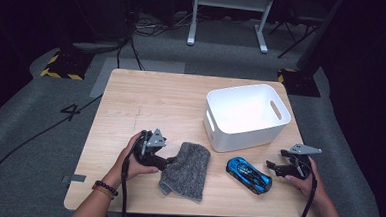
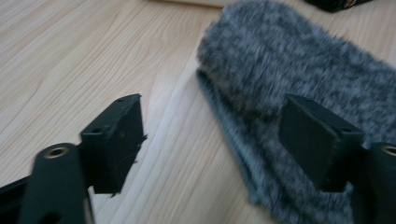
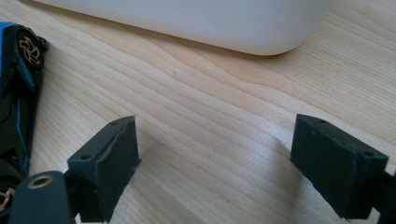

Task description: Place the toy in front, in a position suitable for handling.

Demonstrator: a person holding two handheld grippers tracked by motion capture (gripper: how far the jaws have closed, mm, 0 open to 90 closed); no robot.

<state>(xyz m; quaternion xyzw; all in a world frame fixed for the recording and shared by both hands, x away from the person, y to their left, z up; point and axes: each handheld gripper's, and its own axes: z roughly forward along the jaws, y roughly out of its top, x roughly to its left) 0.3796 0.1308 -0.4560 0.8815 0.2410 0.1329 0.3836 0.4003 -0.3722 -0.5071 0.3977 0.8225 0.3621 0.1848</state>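
Note:
A grey fuzzy cloth (image 1: 187, 170) lies folded on the wooden table (image 1: 151, 101), near its front edge. My left gripper (image 1: 169, 162) stands open at the cloth's left edge. In the left gripper view the cloth (image 2: 299, 79) lies ahead, one jaw in front of its edge and the other over bare wood, nothing gripped. A blue and black toy car (image 1: 248, 174) rests right of the cloth. My right gripper (image 1: 272, 166) is open just right of the car, pointing toward it. In the right gripper view the car (image 3: 18, 88) lies at the left, outside the jaws.
A white plastic bin (image 1: 245, 116) with handle slots stands behind the car; its curved wall (image 3: 196, 23) is close ahead in the right gripper view. The table's left half and far side are bare wood. Cables trail from both grippers off the front edge.

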